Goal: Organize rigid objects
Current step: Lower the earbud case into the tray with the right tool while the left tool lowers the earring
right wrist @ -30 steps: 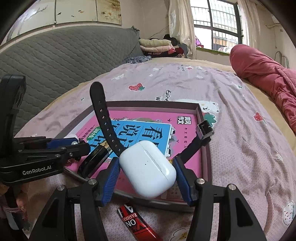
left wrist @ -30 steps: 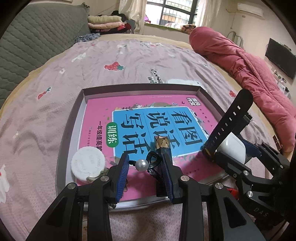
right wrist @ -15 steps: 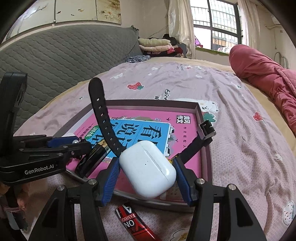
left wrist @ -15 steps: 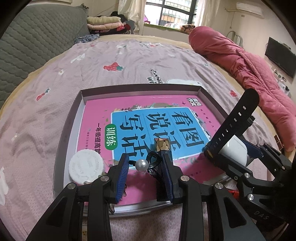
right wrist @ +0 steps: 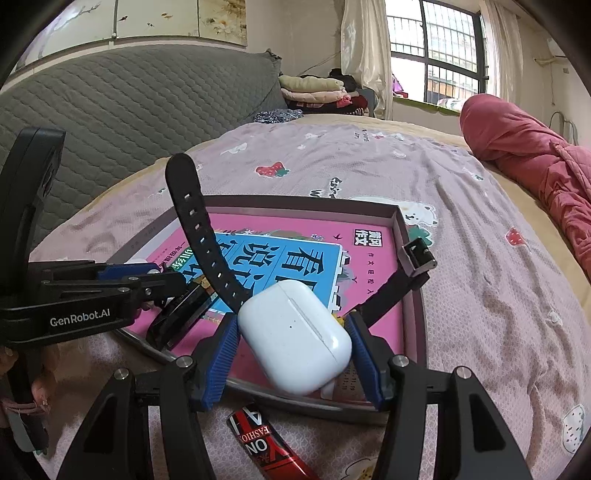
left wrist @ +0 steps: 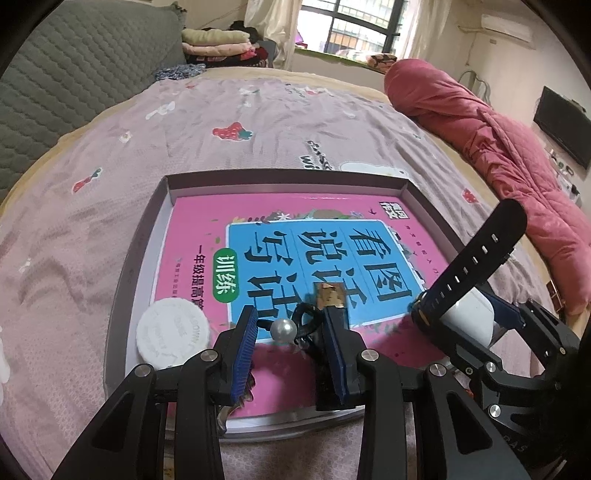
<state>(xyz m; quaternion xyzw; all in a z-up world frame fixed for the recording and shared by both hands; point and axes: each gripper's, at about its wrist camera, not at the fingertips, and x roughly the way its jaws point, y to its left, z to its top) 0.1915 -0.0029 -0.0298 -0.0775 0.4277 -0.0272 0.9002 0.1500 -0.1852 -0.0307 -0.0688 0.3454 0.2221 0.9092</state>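
Tray [left wrist: 136, 254] with pink book [left wrist: 295, 229] ahead of both jaws. Right gripper [right wrist: 291, 345] clamps white earbud case [right wrist: 295, 339] plus watch strap [right wrist: 195, 229]. Left gripper [left wrist: 291, 334], partly open, holds black clip [left wrist: 328, 332] against right finger, pearl [left wrist: 283, 329] between.

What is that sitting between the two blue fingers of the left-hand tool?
A pearl bead with a black loop, and a dark clip with a gold tip against one finger, above the pink book; left wrist view.

soft daylight from window [left wrist: 347, 35], overexposed; sharp centre, fisheye-warped dark corners.
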